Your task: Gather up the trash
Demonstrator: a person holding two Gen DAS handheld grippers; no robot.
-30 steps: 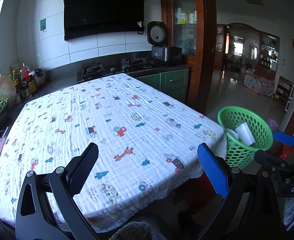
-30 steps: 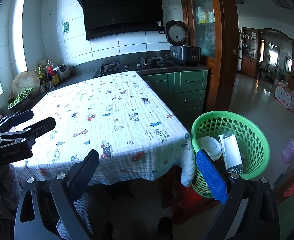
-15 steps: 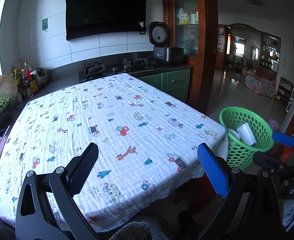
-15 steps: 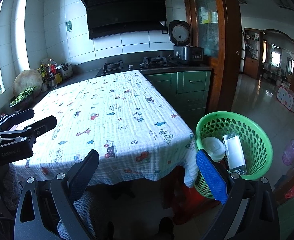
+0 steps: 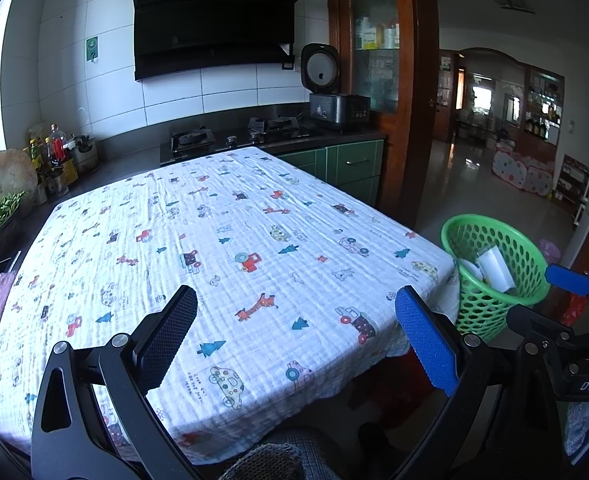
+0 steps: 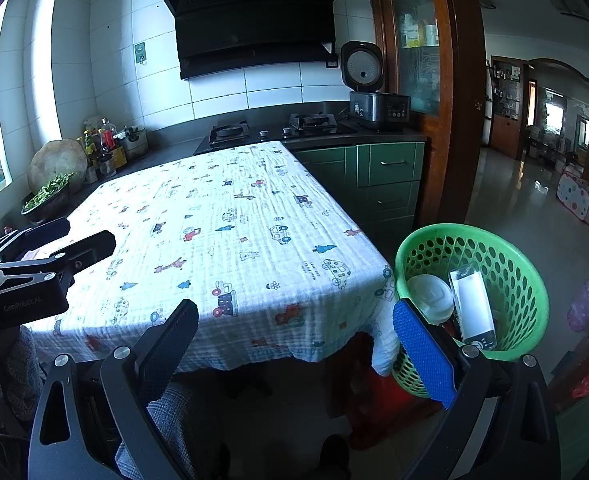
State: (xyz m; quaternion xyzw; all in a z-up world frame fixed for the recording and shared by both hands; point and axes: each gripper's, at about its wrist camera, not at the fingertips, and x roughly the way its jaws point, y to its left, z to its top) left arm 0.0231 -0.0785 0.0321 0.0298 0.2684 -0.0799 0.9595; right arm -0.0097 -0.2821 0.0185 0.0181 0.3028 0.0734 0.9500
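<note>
Both jaws stand wide apart and hold nothing: the left gripper (image 5: 294, 332) hangs over the table's near edge, the right gripper (image 6: 294, 344) below its near right corner. Trash, a white box (image 6: 472, 304) and a round lid (image 6: 430, 292), lies in the green basket (image 6: 530, 280) beside that corner. No trash shows on the tablecloth (image 5: 214, 240), so collecting looks finished.
</note>
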